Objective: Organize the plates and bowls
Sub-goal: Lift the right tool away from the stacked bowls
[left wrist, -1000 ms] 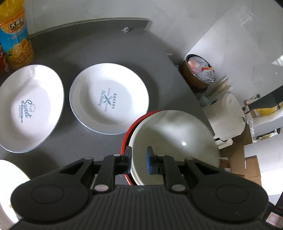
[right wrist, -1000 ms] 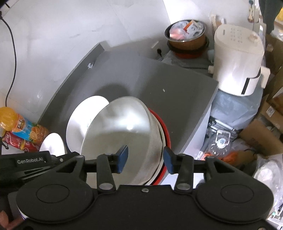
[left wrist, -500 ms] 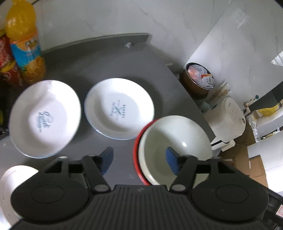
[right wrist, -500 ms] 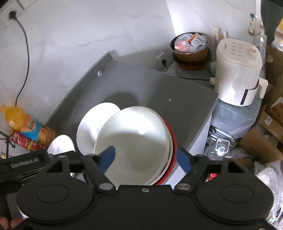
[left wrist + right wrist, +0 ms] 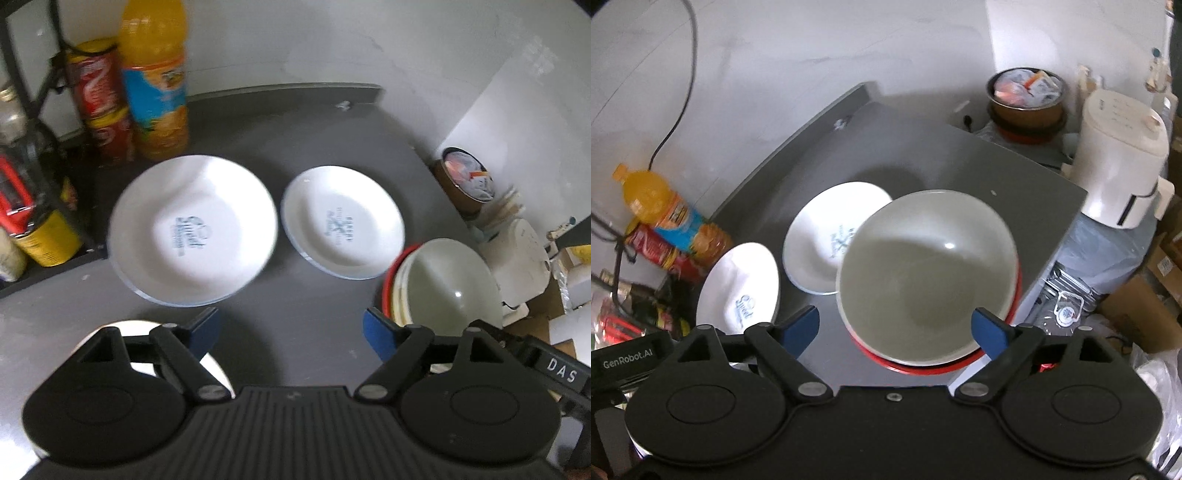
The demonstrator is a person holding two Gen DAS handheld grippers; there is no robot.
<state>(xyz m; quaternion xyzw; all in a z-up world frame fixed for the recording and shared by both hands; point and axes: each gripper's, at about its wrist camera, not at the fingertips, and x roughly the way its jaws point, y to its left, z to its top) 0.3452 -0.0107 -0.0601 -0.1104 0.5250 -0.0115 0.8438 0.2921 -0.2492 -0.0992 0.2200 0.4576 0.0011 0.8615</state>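
A pale bowl (image 5: 927,280) sits nested in a red bowl (image 5: 923,367) near the grey table's right edge; the same stack (image 5: 447,291) shows in the left wrist view. Two white printed plates lie on the table: a larger "Sweet" plate (image 5: 194,230) (image 5: 740,286) and a smaller "Bakery" plate (image 5: 343,221) (image 5: 827,236). Another white dish (image 5: 214,369) is partly hidden under my left gripper. My left gripper (image 5: 291,332) is open above the bare table, left of the bowls. My right gripper (image 5: 895,330) is open above the bowl stack, holding nothing.
An orange juice bottle (image 5: 157,77) and red cans (image 5: 101,107) stand at the back left beside a cluttered rack. Off the table's right side are a white appliance (image 5: 1121,158), a filled brown pot (image 5: 1027,99), and boxes and bags on the floor.
Both grippers let go of the bowl stack, opened wide and drew back upward. The left gripper also swung to the left, bringing the bottle and cans into view.
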